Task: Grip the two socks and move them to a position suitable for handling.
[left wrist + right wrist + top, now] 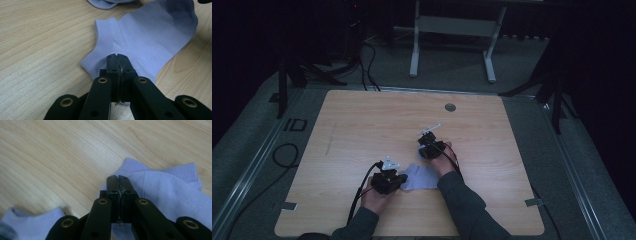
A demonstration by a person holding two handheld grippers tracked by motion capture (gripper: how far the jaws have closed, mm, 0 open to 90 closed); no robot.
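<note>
Both pairs of black jaws were clenched: the left gripper (117,58) pinched the pale lilac ankle sock (147,37) at its ribbed cuff, the right gripper (117,180) nipped a second lilac sock (160,192), both lying near the front edge of the light wooden table (362,120).

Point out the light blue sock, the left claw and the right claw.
light blue sock (150,40): left gripper view, on the flat foot part.
left claw (117,60): left gripper view, where its shut tips meet.
right claw (117,181): right gripper view, where its shut tips meet.
</note>
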